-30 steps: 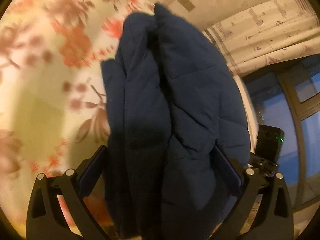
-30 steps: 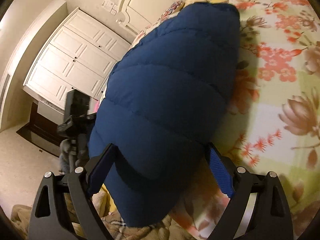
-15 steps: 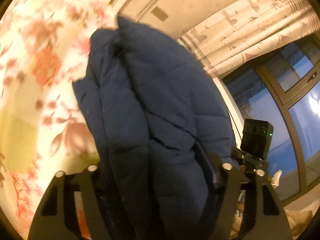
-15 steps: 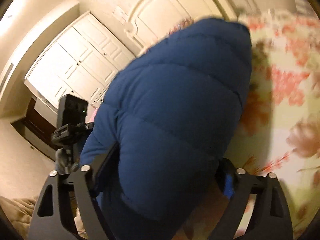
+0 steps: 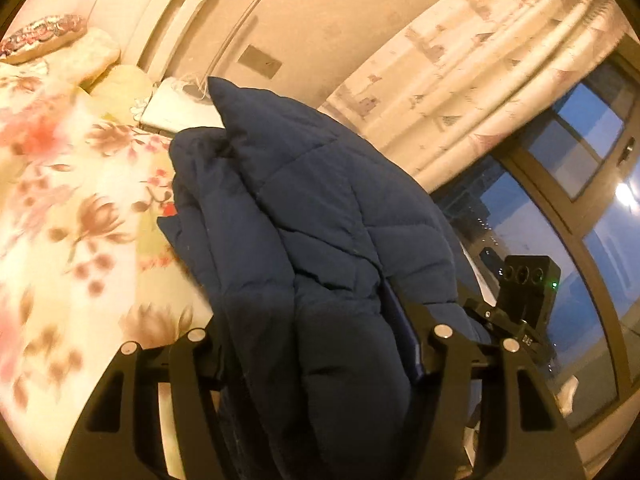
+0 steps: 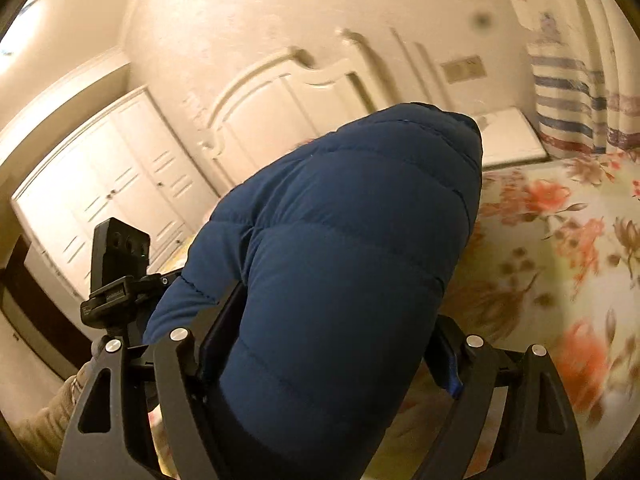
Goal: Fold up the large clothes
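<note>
A dark blue quilted puffer jacket (image 5: 312, 240) is bunched in thick folds and held up over the floral bedspread (image 5: 72, 216). My left gripper (image 5: 316, 344) is shut on one end of it; the fabric fills the space between the jaws and hides the fingertips. In the right wrist view the jacket (image 6: 344, 256) bulges forward from my right gripper (image 6: 328, 344), which is shut on its other end above the bedspread (image 6: 560, 248). Each view shows the other gripper's camera block beside the jacket.
Pillows (image 5: 92, 52) and a white headboard (image 5: 168, 12) lie at the bed's far end, with a white nightstand (image 5: 180, 108) beside it. Patterned curtains (image 5: 480, 80) and a dark window (image 5: 580, 216) stand right. White wardrobe doors (image 6: 120, 184) are on the other side.
Both grippers have lifted and tilted upward with the jacket. The views now show the headboard, wall and window instead of mostly bedspread. Both stay clamped on the jacket.
</note>
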